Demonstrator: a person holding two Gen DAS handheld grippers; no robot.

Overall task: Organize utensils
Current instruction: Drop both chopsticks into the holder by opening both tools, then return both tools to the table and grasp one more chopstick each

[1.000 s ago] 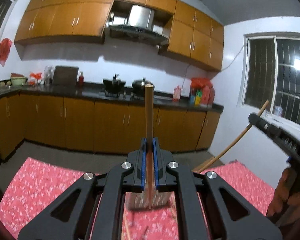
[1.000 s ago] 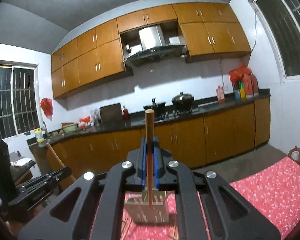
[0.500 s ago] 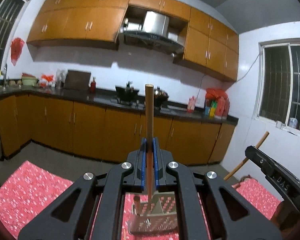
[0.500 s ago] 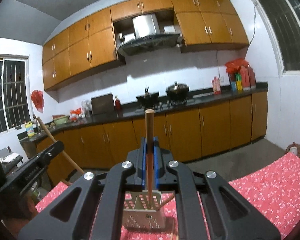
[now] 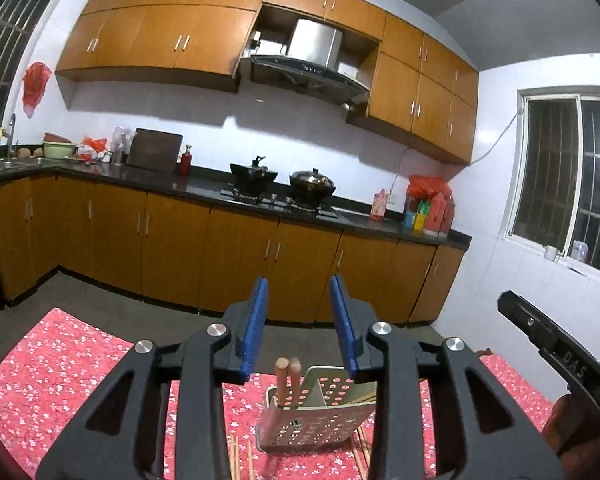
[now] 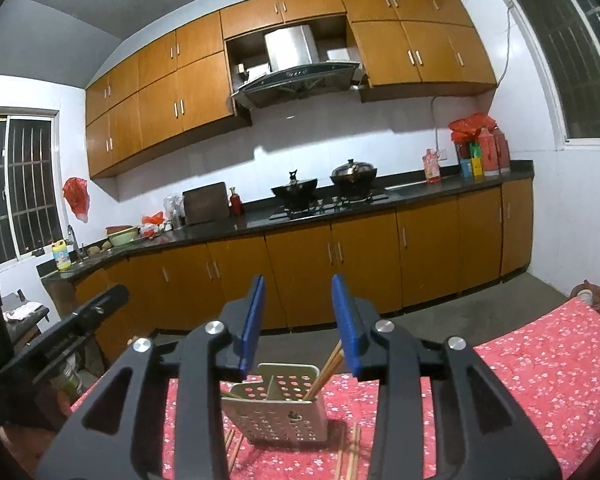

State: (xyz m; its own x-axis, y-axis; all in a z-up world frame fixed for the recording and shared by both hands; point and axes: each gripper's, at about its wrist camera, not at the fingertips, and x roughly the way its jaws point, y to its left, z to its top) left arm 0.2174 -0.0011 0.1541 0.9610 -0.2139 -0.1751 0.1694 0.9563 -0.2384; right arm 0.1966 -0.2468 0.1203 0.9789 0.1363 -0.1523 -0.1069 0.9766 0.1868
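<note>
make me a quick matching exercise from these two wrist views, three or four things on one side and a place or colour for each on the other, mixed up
Things:
1. chopsticks
2. perforated holder
3. black wok
4. red plastic bag

Places:
a. hanging on the wall near the window
b. standing in the holder
c. on the stove
d. on the red floral cloth

Pairs: 1-b, 2-d, 3-c, 4-a

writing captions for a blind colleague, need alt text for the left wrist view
The left gripper, its blue-padded jaws opening and empty, hovers over a perforated metal utensil holder with two wooden chopsticks standing in it, on a red floral tablecloth. Loose chopsticks lie beside the holder; wooden kitchen cabinets fill the background.
</note>
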